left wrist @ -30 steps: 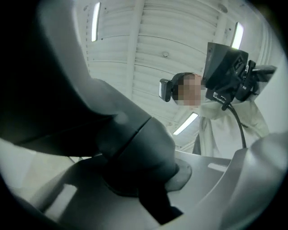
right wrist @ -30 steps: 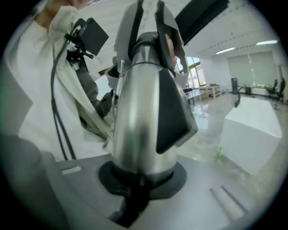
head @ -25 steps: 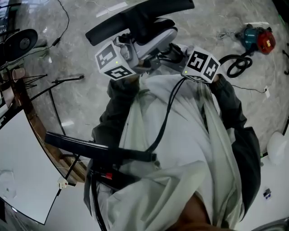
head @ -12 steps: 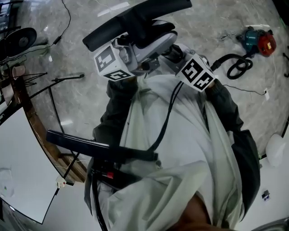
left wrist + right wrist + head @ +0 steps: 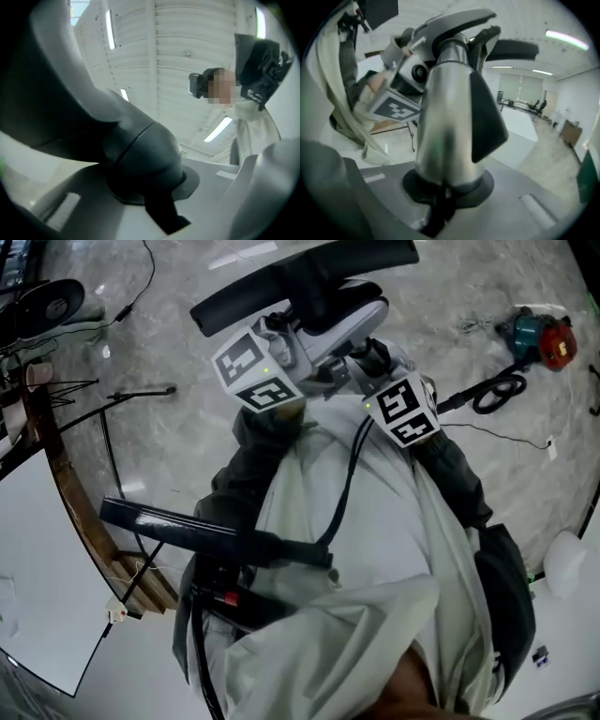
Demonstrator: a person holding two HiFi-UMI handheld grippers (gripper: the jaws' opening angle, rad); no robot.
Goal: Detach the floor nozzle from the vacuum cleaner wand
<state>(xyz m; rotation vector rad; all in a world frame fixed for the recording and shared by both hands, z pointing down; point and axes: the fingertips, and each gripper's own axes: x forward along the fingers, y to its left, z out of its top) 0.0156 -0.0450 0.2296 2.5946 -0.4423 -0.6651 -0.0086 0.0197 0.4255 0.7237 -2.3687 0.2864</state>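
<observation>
The floor nozzle (image 5: 300,282), a black brush bar on a grey body, is held in the air in front of my chest. My left gripper (image 5: 298,360), with its marker cube, is shut on the nozzle's dark rounded swivel joint (image 5: 140,154), which fills the left gripper view between the grey jaws. My right gripper (image 5: 370,360) is shut on the silver tube (image 5: 450,122) with a black clip that runs up into the nozzle's grey body; its jaws have just tightened slightly on it. In the right gripper view the left gripper's cube (image 5: 393,108) shows beside the tube.
On the marble floor lie a teal and red power tool (image 5: 539,329) and a looped black cable (image 5: 497,390). A white table (image 5: 37,549) and a thin black stand (image 5: 112,399) are at the left. Another person (image 5: 251,122) stands nearby. A dark bar (image 5: 216,538) crosses my front.
The right gripper has tipped downward, and its cube has slid down and left toward my chest. The left gripper and the nozzle keep their hold and pose.
</observation>
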